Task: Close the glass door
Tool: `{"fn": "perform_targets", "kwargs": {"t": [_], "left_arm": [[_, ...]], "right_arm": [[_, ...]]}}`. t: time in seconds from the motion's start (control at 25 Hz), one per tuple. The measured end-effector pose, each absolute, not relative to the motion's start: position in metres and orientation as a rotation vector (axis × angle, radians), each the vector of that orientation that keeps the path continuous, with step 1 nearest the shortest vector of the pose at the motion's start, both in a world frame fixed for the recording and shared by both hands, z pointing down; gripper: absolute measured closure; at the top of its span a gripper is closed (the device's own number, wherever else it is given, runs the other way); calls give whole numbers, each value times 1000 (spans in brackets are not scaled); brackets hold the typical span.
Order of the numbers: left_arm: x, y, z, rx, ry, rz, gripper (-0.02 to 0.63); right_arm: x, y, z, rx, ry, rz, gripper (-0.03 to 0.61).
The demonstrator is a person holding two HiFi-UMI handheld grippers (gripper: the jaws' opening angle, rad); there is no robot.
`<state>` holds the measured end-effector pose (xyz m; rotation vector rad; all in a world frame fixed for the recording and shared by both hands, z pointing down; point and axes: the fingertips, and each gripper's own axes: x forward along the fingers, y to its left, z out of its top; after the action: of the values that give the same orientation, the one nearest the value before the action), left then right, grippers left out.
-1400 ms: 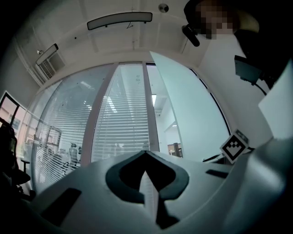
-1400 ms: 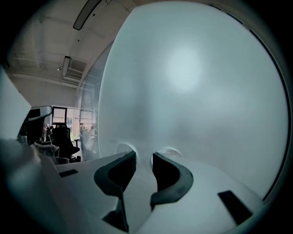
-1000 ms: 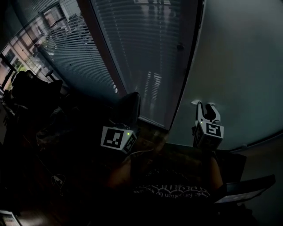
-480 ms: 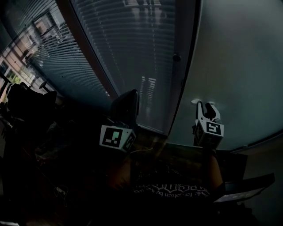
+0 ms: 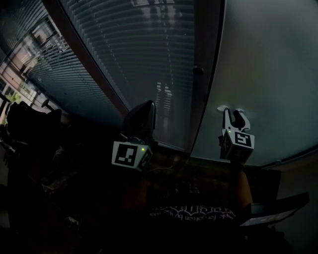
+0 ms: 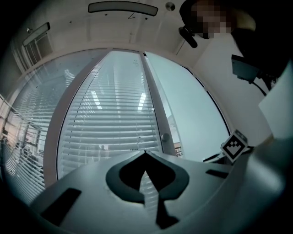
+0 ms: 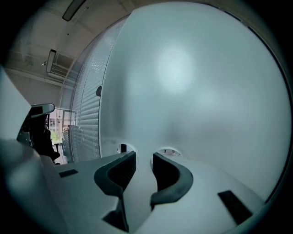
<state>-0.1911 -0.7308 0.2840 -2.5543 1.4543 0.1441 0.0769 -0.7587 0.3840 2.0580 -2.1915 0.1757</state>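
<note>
At far left the head view alone shows a dark chair (image 5: 30, 114) and daylight behind the blinds (image 5: 144, 44). It is too dim to show how either tool's jaws stand. The left gripper (image 5: 147, 105) is held up before the blinds, left of the dark frame (image 5: 206, 104) that carries a round knob (image 5: 198, 70). Its own view shows the jaw tips meeting, closed on nothing, with slats visible through the hollow behind them. Only that view gives a ceiling lamp (image 6: 122, 7), a small clear patch with a building beyond, just right of the knob, and further right the right cube (image 6: 234, 145).

The door (image 5: 268, 74), a frosted pane, fills the right of the head view, just right of the frame. Whether it sits fully shut cannot be told. The right gripper (image 5: 232, 116) points at its lower part, tips right at the glass; contact is not clear. In the right gripper view the jaws stand apart with nothing between them. Frosted glass covers nearly everything and faintly mirrors the tips, with the knob, blinds and a chair squeezed to the left edge.

The left cube (image 5: 130, 155) and the right cube bear black-and-white square markers. Pale print across the dark shirt (image 5: 191, 214) is too dim to read
</note>
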Motion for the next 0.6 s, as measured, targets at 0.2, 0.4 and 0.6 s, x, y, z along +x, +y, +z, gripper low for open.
{"fn": "perform_targets", "kwargs": {"t": [0.2, 0.4, 0.6], "left_arm": [[-197, -744, 285, -2554, 1454, 145, 612], [-198, -752, 287, -2570, 1441, 144, 612], [-196, -756, 304, -2580, 1445, 143, 612]], "right_arm": [[78, -772, 386, 2080, -2168, 175, 465], [80, -782, 384, 2091, -2150, 168, 465], [86, -788, 400, 2097, -2139, 180, 465]]}}
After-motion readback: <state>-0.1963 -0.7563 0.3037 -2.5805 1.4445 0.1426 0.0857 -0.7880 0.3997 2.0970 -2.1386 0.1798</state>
